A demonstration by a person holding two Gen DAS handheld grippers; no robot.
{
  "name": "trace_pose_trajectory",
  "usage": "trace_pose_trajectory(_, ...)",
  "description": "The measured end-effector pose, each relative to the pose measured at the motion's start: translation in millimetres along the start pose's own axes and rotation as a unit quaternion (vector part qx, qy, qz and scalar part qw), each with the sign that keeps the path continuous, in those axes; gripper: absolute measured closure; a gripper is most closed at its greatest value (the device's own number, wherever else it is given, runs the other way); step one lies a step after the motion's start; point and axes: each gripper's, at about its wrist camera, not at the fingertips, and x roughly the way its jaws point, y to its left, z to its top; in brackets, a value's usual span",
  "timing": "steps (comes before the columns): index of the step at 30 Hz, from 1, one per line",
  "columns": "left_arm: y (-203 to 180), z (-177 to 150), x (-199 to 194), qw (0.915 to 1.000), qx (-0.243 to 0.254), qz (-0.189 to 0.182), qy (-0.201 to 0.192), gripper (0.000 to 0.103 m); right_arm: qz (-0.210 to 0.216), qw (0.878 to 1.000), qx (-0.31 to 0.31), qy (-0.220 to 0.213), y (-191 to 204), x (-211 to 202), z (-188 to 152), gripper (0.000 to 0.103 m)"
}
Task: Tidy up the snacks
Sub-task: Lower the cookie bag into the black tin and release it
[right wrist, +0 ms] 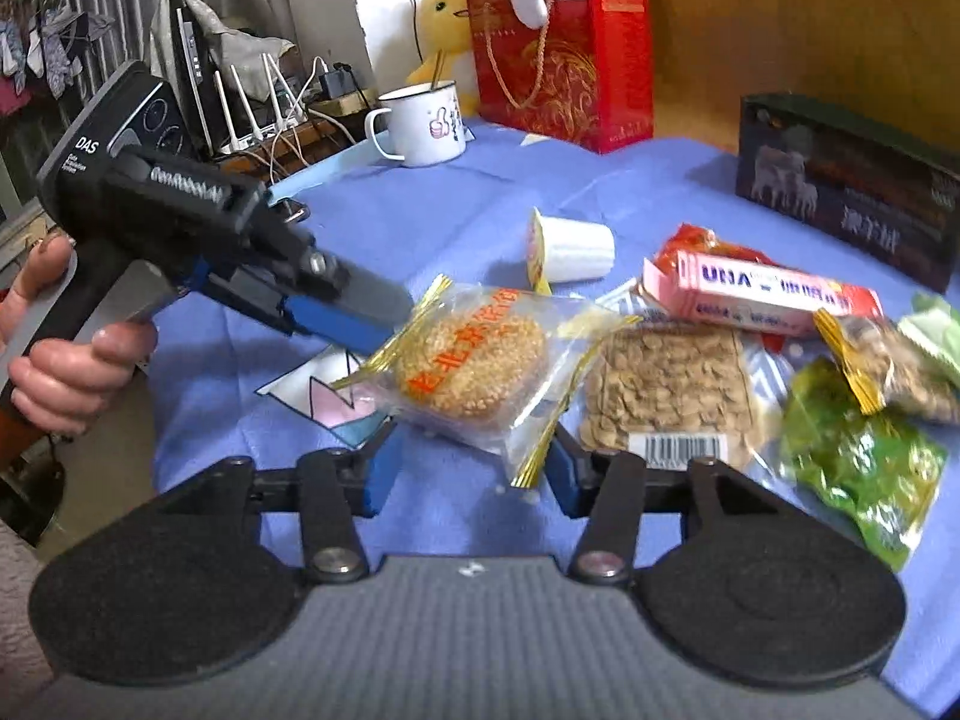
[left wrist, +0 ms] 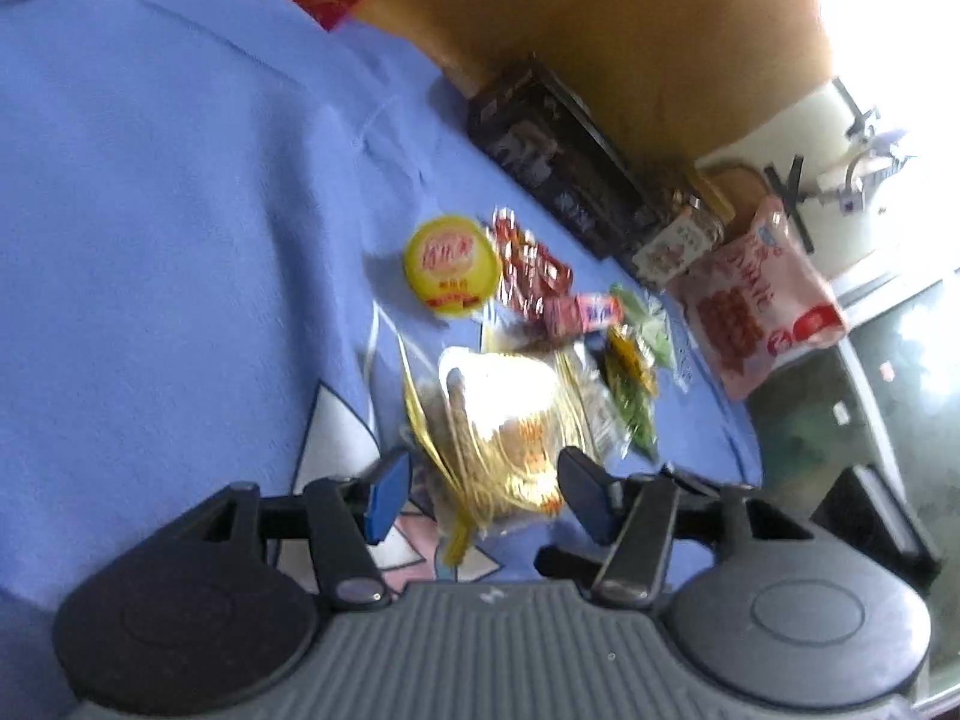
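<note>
**A:** The sesame cake packet point(right wrist: 474, 360) sits tilted above the blue cloth point(right wrist: 450, 192), just beside the peanut packet point(right wrist: 666, 384), doesn't it?

**B:** Yes. The left gripper point(right wrist: 384, 324) grasps its gold-trimmed edge. From that gripper's own camera, the packet fills the gap between the fingers.

**A:** And the right gripper point(right wrist: 474, 468)?

**B:** Its jaws stand apart. The packet's lower corner hangs between them, unpressed. A pink box point(right wrist: 762, 294) lies behind.

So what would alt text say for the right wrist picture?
A clear-wrapped sesame cake lies on a blue cloth between two hand-held tools, the left tool reaching its corner. Peanuts, a pink box and a white cup lie nearby.
</note>
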Motion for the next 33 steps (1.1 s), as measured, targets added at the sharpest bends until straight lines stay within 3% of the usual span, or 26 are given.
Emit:
trace_pose_trajectory(2, -4.0, -0.1, 0.9, 0.9998, 0.011, 0.014, -0.005, 0.068, -0.017, 1.0, -0.001, -0.002, -3.1, -1.1, -0.8, 0.08)
trace_pose_trajectory(4, -9.1, 5.9, -2.9, 0.9998, 0.018, 0.006, -0.006, 0.07, -0.018, 1.0, 0.0, -0.013, -4.1, -7.9, 2.3, 0.085)
trace_pose_trajectory(7, -30.2, 21.0, -11.7, 0.9982, 0.053, -0.006, -0.027, 0.069, -0.027, 0.999, 0.003, -0.045, -6.9, -23.0, 13.9, 0.085)
trace_pose_trajectory(13, -78.1, 74.6, -7.0, 0.9867, 0.134, -0.024, -0.088, 0.07, -0.092, 0.989, 0.007, -0.118, -37.6, -33.5, 54.1, 0.085)
trace_pose_trajectory(20, -127.0, 167.8, 61.9, 0.9785, 0.16, -0.04, -0.124, 0.07, -0.19, 0.971, 0.027, -0.142, -112.6, -24.1, 121.7, 0.085)
trace_pose_trajectory(24, -140.6, 206.9, 114.5, 0.9783, 0.165, -0.016, -0.124, 0.07, -0.218, 0.965, 0.057, -0.134, -163.2, -8.5, 152.4, 0.084)
trace_pose_trajectory(27, -136.8, 223.0, 148.3, 0.9798, 0.158, -0.004, -0.123, 0.069, -0.222, 0.963, 0.087, -0.122, -199.4, 4.8, 158.8, 0.082)
trace_pose_trajectory(29, -133.8, 228.7, 156.9, 0.98, 0.15, 0.007, -0.13, 0.069, -0.234, 0.957, 0.105, -0.137, -211.4, -0.1, 155.9, 0.082)
trace_pose_trajectory(33, -122.4, 235.0, 139.7, 0.9749, 0.141, 0.015, -0.172, 0.05, -0.232, 0.944, 0.141, -0.186, -223.9, -30.8, 140.6, 0.079)
